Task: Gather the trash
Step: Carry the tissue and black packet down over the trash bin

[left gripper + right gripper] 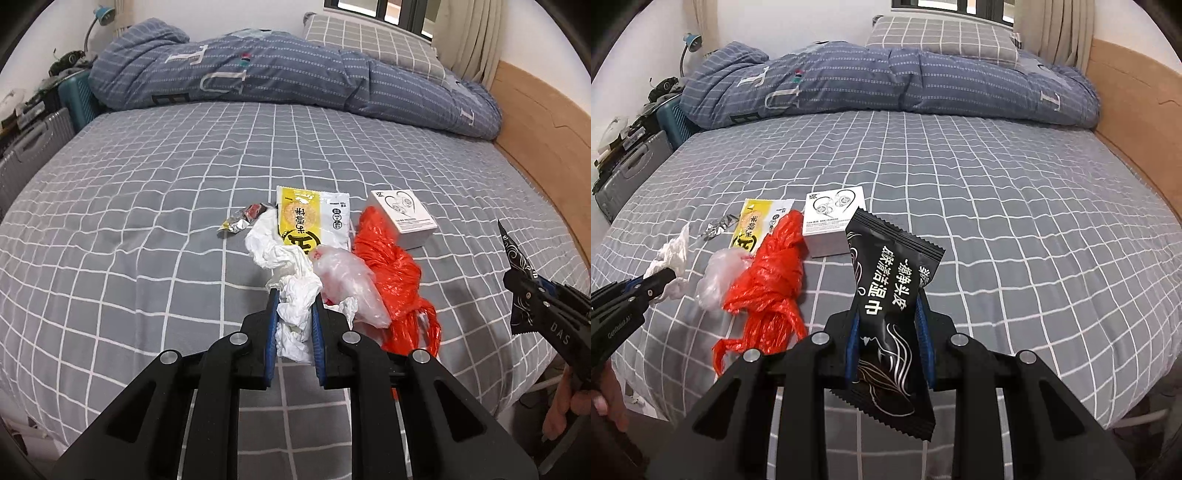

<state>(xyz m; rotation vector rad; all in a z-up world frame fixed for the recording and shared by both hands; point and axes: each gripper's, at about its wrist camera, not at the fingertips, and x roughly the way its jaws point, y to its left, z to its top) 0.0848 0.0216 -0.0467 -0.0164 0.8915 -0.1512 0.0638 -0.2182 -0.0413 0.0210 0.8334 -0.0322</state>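
Note:
My left gripper is shut on a crumpled white tissue just above the grey checked bed. My right gripper is shut on a black wet-wipe packet, held upright; it also shows at the right edge of the left wrist view. On the bed lie a red plastic bag, a clear plastic bag, a yellow snack packet, a foil wrapper and a white earphone box. The right wrist view shows the left gripper with the tissue at left.
A rolled blue quilt and a checked pillow lie at the far end of the bed. A wooden bed frame runs along the right. Suitcases and clutter stand at the left.

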